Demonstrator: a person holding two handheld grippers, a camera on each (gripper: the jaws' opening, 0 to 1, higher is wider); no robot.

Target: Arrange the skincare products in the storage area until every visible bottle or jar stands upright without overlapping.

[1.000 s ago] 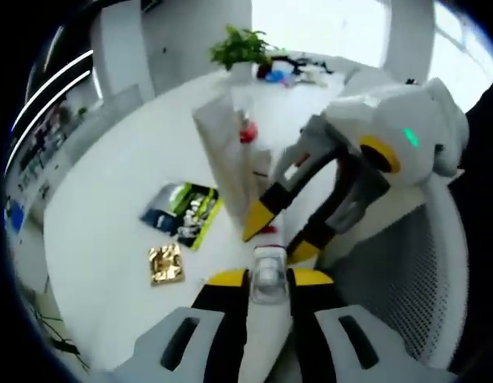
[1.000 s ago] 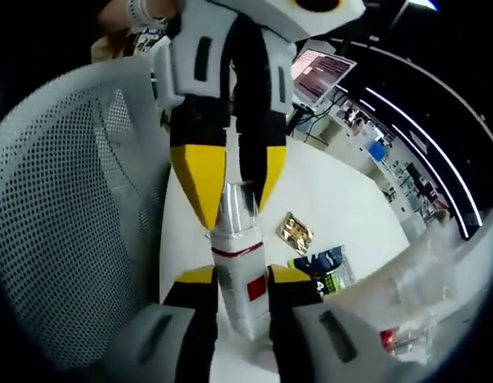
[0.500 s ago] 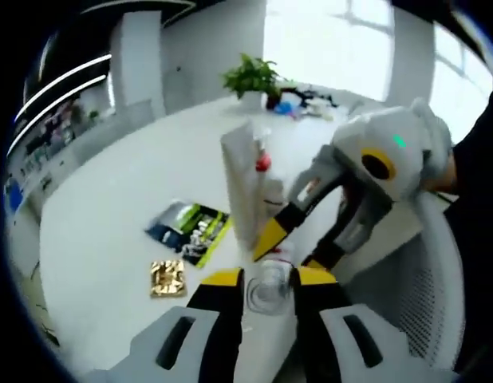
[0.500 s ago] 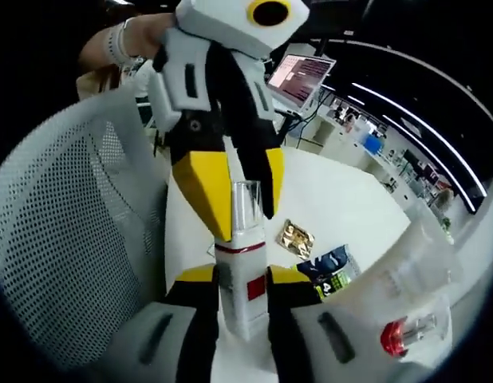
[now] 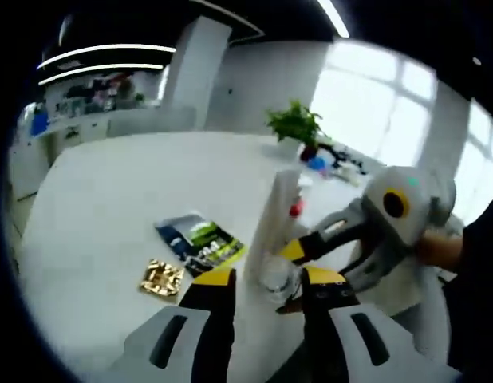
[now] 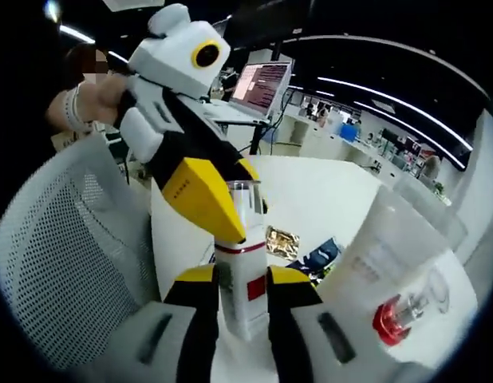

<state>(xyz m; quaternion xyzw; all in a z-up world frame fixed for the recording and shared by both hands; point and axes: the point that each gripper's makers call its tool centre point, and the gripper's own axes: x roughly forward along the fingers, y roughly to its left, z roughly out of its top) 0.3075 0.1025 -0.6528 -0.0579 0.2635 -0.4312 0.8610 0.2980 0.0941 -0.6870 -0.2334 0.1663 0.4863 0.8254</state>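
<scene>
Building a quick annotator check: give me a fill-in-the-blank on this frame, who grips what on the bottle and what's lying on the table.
1. The right gripper is shut on the white ____ of the bottle.
2. The left gripper closes on the bottle's clear ____.
3. The band below the bottle's cap is ____ in colour.
4. A crumpled ____ wrapper lies on the white table beside a dark packet.

Missing words: body; cap; red; gold

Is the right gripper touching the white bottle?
Touching: the right gripper view shows the right gripper with both yellow-tipped jaws pressed against the white bottle.
</scene>
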